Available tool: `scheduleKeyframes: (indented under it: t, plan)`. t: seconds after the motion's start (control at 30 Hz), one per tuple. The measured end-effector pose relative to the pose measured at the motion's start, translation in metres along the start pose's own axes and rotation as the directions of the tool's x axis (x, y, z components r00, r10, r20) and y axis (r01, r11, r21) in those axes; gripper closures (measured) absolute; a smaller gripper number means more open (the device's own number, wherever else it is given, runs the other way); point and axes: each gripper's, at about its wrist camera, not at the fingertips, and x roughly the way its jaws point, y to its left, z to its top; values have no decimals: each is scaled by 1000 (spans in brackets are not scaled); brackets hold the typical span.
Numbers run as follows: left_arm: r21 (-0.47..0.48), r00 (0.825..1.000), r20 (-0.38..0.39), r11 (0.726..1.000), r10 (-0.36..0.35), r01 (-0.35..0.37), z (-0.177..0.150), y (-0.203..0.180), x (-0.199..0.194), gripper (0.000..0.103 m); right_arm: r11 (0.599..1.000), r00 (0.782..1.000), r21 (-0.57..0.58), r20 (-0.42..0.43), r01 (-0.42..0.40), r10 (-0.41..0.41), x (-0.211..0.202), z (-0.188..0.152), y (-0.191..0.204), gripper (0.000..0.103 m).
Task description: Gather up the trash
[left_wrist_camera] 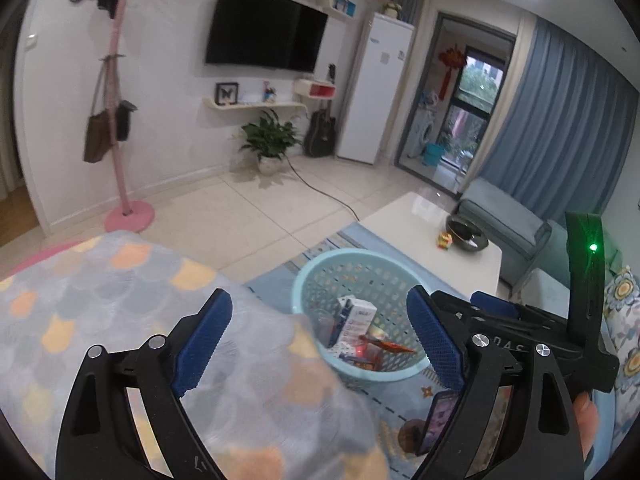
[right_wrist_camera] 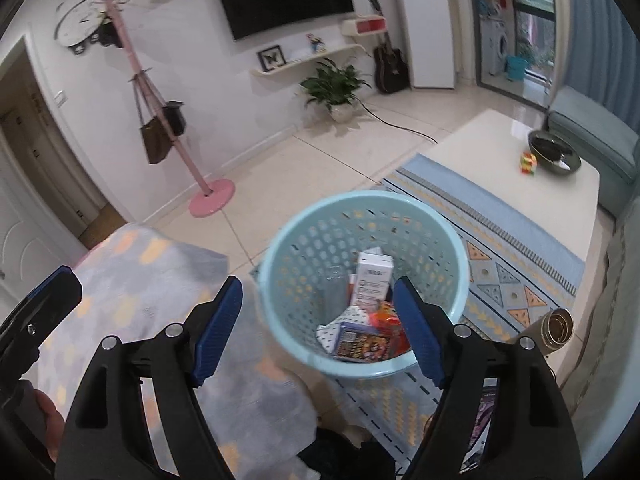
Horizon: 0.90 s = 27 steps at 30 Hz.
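Both grippers are hanging with jaws spread wide, holding nothing. The right gripper is hovering above the blue basket, where the trash is lying between its jaws; the left gripper is alongside, over the blanket.

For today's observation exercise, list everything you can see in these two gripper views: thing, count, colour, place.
Basket: 1, light blue, on the rug, holding trash.
Carton: 1, white, upright in the basket.
Wrappers: several, red, orange and blue, at the basket bottom.
Blanket: 1, grey and orange, left of the basket.
Coffee table: 1, white, beyond the rug.
Bowl: 1, dark, on the table.
Small packet: 1, multicoloured, beside the bowl.
Coat stand: 1, pink, by the wall.
Plant: 1, green, under the shelf.
Left gripper: 1, black with blue pads, open.
Right gripper: 1, same colours, open above the basket.
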Motion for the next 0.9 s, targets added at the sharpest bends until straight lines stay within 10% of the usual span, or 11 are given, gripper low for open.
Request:
scheduleKeyframes:
  t: [0.6, 0.9]
  plan:
    - [-60, 943, 159, 957, 292, -286, -73, 46, -73, 9, 976, 961, -193, 274, 97, -42, -80, -64, 76, 28]
    - [-71, 931, 238, 961, 277, -268, -96, 50, -79, 9, 974, 943, -199, 332, 111, -40, -93, -83, 80, 28]
